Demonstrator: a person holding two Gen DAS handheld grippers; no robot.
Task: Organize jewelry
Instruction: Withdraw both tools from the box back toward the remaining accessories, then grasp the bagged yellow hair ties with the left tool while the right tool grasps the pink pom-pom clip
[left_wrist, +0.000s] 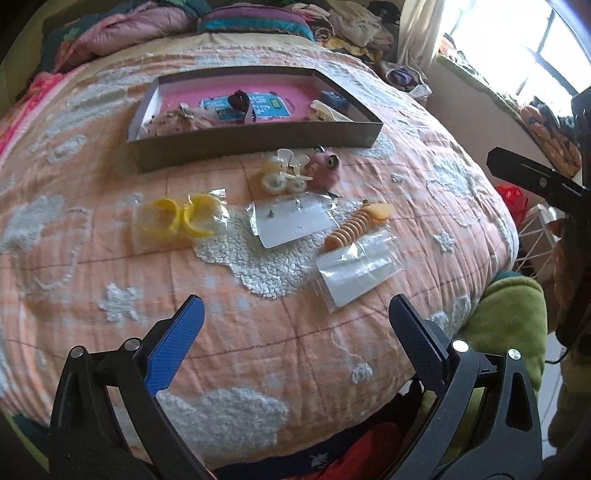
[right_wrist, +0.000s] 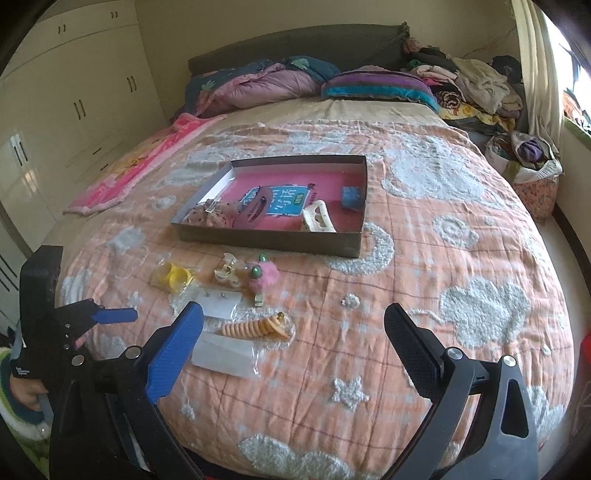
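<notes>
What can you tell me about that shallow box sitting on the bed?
The box is a shallow, open-topped rectangular tray, seemingly cardboard, with low dark outer walls, pale inner walls and a pink floor bearing a blue printed label. It lies flat on the peach quilt, towards the middle of the bed. Inside are a cream hair claw, a small blue item, a dark red clip and a speckled fabric piece. More trinkets lie on the quilt just outside its near wall. Neither tool touches it.
</notes>
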